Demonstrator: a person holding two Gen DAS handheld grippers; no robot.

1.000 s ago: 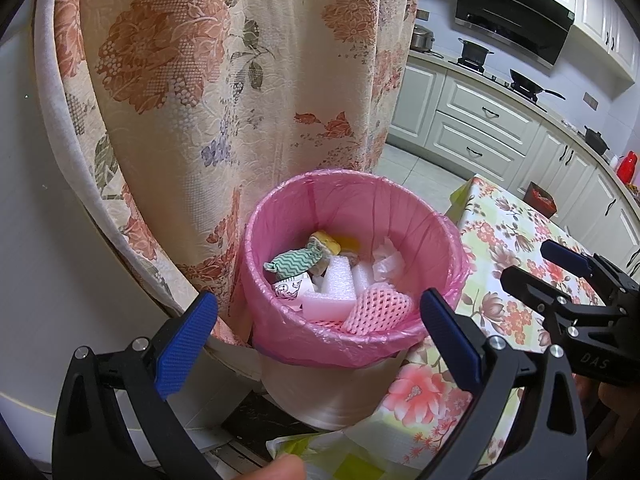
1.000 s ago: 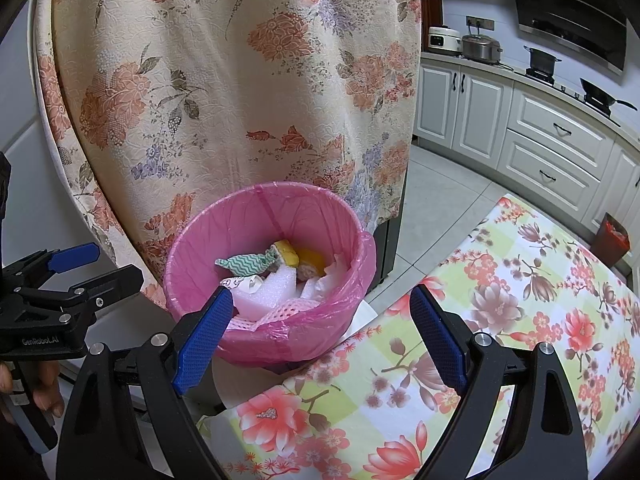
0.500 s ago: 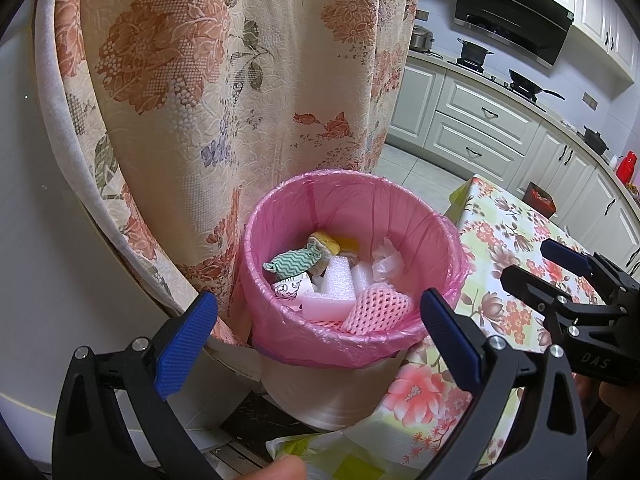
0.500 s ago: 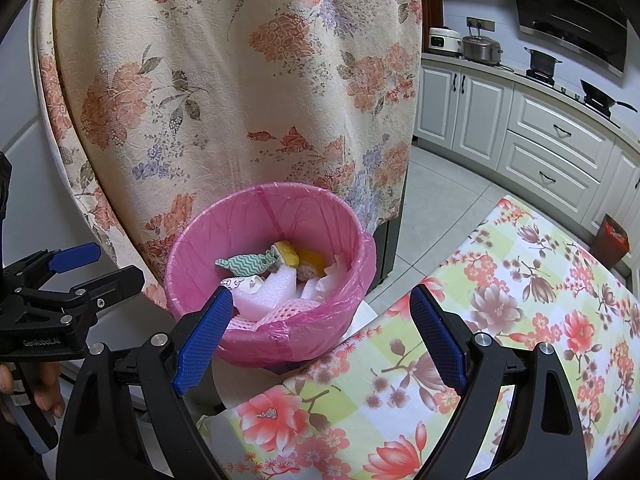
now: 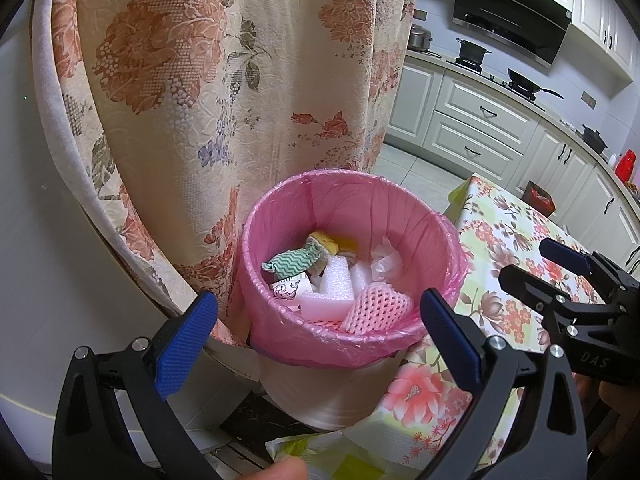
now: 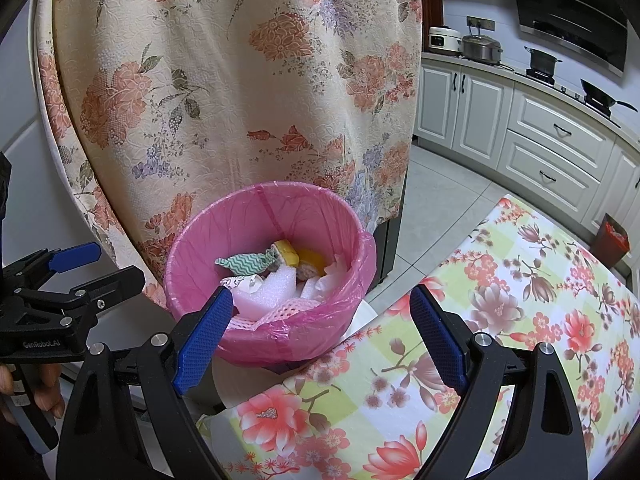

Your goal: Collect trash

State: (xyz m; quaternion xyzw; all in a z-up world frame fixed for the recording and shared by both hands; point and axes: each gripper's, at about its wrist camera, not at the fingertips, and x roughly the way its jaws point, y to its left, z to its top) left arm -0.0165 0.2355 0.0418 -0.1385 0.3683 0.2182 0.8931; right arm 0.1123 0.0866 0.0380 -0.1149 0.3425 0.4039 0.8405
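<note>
We see no change from a second ago: both grippers hang where they were and the trash has not shifted. The left gripper (image 5: 316, 320) has its fingers spread wide and empty, framing the near rim of the bin (image 5: 352, 260), which sits at about 12 o'clock from it. The right gripper (image 6: 320, 332) is likewise spread and empty, with the bin at about 11 o'clock and the floral counter (image 6: 500, 320) under and to its 3 o'clock side. In the left view the right gripper shows at 3 o'clock over the counter; in the right view the left gripper shows at 9 o'clock, held by a hand (image 6: 44, 388).

The bin, lined with a pink bag (image 5: 340, 344), stands just beside the counter's edge, in front of a flowered curtain (image 5: 224, 92). Inside lie white foam blocks (image 5: 336, 280), a pink foam net (image 5: 376, 306), a green zigzag wrapper (image 5: 296, 262), a yellow sponge (image 5: 324, 240) and crumpled paper (image 5: 386, 258).
</note>
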